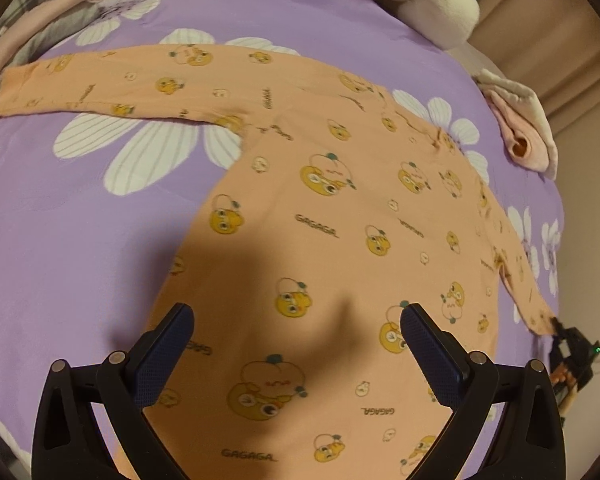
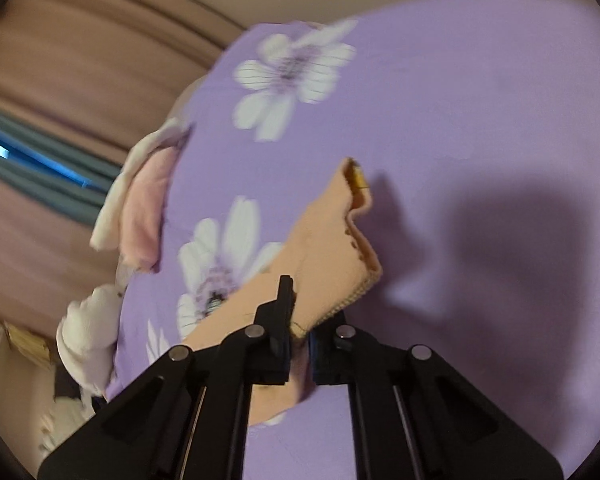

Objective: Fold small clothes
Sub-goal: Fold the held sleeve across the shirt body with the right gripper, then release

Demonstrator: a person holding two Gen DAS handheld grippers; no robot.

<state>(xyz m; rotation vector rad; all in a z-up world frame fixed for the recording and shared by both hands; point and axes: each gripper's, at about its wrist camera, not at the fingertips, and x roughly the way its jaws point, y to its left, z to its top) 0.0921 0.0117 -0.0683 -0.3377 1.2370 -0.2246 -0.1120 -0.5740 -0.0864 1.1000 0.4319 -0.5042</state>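
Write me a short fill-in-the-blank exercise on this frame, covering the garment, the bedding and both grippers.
1. The peach shirt lies spread flat on a ____ sheet printed with white flowers.
2. The left gripper hovers over the shirt's body with its jaws ____.
3. The right gripper is shut on the cuff of one ____ of the shirt.
4. The word printed again and again on the shirt is ____.

Missing words: purple; open; sleeve; GAGAGA
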